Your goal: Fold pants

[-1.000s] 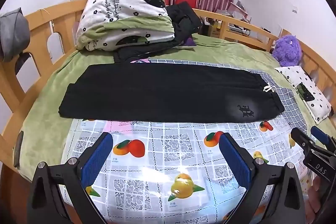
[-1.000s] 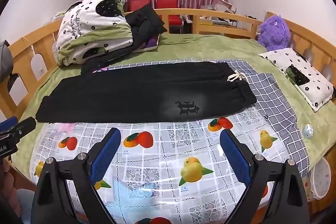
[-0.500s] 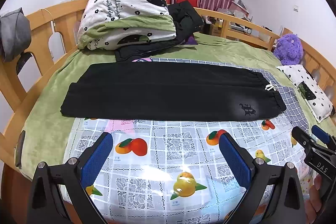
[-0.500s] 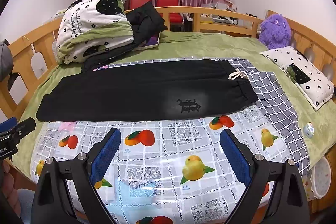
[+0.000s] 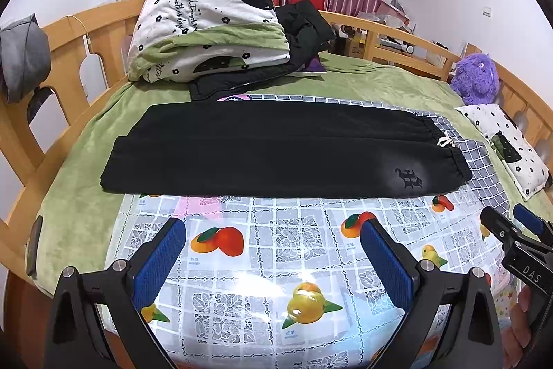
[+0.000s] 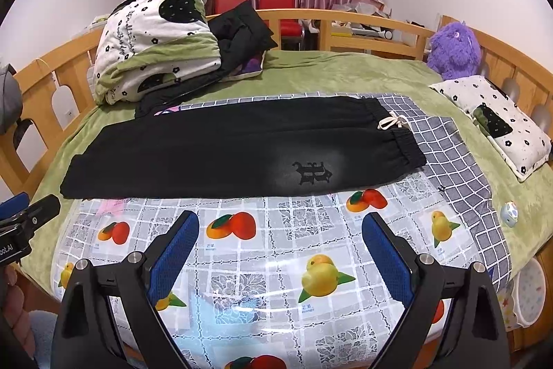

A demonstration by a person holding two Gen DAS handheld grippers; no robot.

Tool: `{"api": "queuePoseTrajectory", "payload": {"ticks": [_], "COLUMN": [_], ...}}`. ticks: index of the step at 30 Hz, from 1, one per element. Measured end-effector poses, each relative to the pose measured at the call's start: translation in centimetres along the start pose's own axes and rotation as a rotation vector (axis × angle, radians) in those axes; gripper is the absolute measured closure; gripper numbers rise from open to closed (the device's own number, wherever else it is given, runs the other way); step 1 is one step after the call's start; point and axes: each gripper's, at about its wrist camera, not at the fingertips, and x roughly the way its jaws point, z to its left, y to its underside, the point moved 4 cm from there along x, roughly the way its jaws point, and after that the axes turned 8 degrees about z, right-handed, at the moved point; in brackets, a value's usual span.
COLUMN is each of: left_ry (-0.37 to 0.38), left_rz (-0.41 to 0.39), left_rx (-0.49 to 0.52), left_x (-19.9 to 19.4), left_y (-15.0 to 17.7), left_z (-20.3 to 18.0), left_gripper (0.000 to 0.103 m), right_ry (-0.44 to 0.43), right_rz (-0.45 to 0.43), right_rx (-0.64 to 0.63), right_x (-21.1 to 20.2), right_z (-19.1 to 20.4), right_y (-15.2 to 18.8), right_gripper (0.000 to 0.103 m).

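Black pants (image 5: 276,147) lie flat across the bed, folded lengthwise, waistband and white drawstring (image 5: 446,141) at the right, leg cuffs at the left; they also show in the right wrist view (image 6: 235,147). My left gripper (image 5: 273,241) is open and empty, above the fruit-print cloth (image 5: 262,251) in front of the pants. My right gripper (image 6: 280,237) is open and empty, also in front of the pants. The right gripper's tips also show at the right edge of the left wrist view (image 5: 511,227).
A folded quilt (image 5: 207,30) and dark clothes (image 5: 304,30) are piled at the back left. A purple plush toy (image 5: 477,78) and a small pillow (image 5: 508,144) lie at the right. Wooden rails (image 5: 62,57) ring the bed. A grey checked sheet (image 6: 449,147) lies under the waistband.
Both grippers have drifted slightly, the views shifting a little relative to the pants. The pants have not moved. Both grippers stay open.
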Motion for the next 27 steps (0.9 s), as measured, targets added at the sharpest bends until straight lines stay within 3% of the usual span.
{"api": "queuePoseTrajectory", "payload": {"ticks": [27], "left_ry": [0.001], "left_rz": [-0.001], "left_rx": [0.0], "left_x": [0.06], "left_y": [0.07], "left_z": [-0.14], "left_gripper": [0.001], "right_ry": [-0.005], "right_rz": [0.01], "right_rx": [0.0], "right_x": [0.19], "right_z": [0.07], "right_y": [0.17], "right_gripper": [0.009]}}
